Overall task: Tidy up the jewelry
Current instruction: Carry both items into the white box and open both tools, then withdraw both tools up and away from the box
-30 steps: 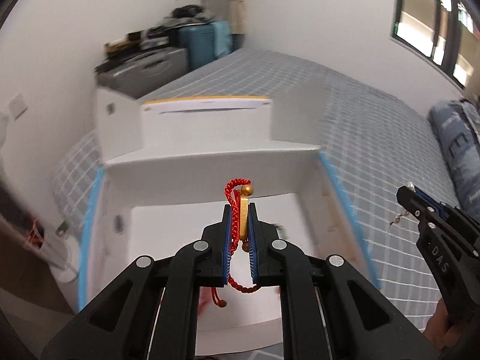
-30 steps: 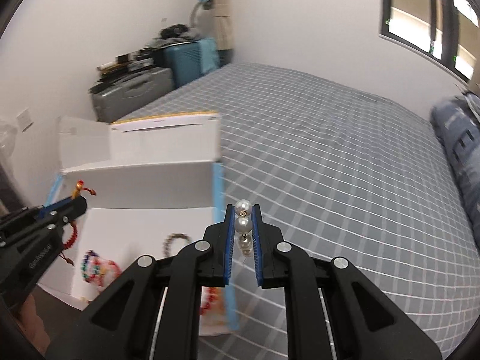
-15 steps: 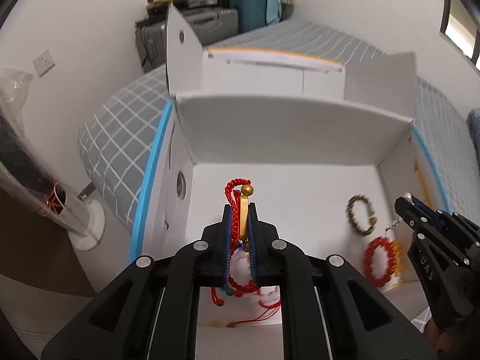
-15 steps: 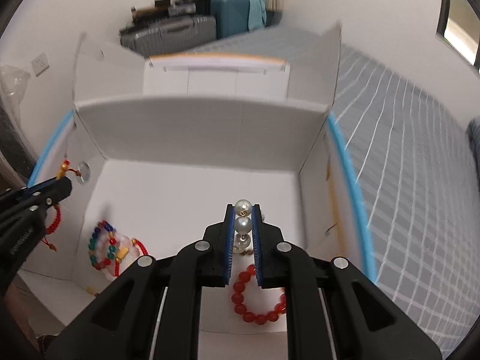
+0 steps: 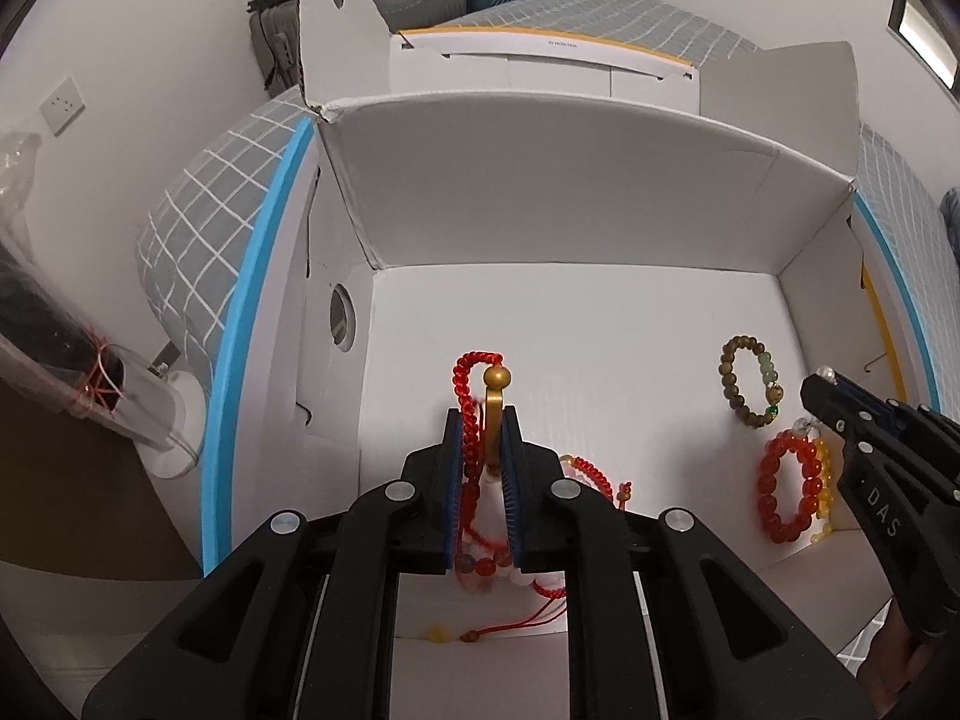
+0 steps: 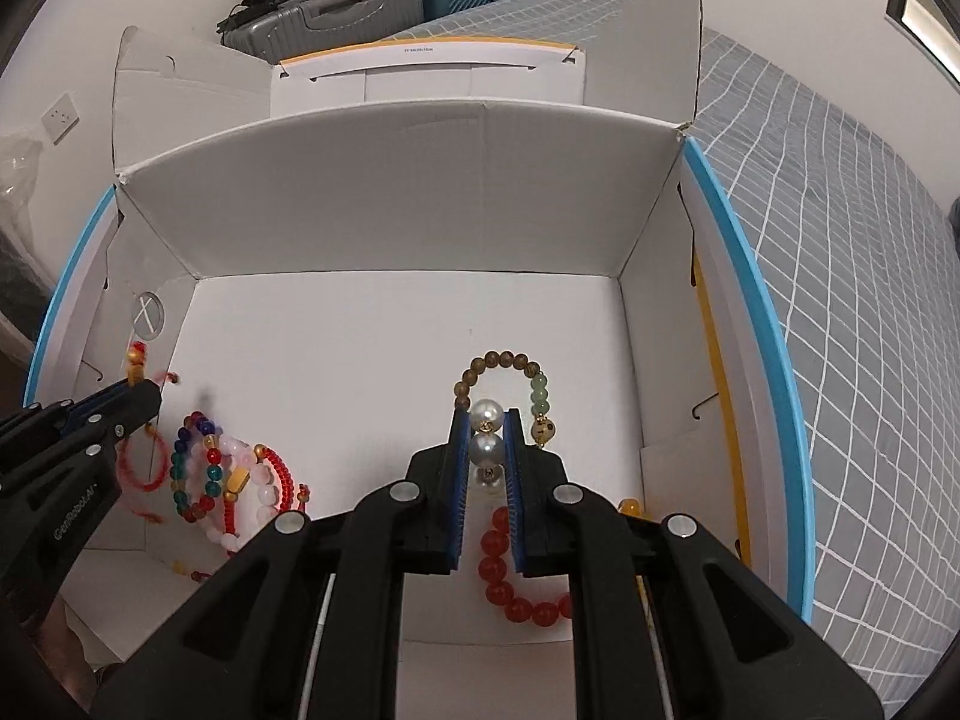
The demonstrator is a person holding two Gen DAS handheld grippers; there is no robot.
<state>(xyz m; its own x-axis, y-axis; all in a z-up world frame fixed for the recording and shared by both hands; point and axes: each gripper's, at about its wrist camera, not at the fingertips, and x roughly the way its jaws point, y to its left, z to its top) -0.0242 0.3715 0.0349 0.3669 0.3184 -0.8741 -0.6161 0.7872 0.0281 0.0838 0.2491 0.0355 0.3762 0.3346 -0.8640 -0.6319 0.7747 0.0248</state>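
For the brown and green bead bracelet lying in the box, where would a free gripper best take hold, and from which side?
Grip the brown bead arc of the brown and green bead bracelet, from above, one pad inside the loop and one outside. It lies flat on the floor of the box, so no side entry exists. Its far arc is clear; the near end sits close to the red bead bracelet.

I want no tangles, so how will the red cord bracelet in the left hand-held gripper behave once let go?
The red cord bracelet probably drops limp: its loop droops beside the pads and thin tails trail below. It may snag the beaded bracelets lying underneath.
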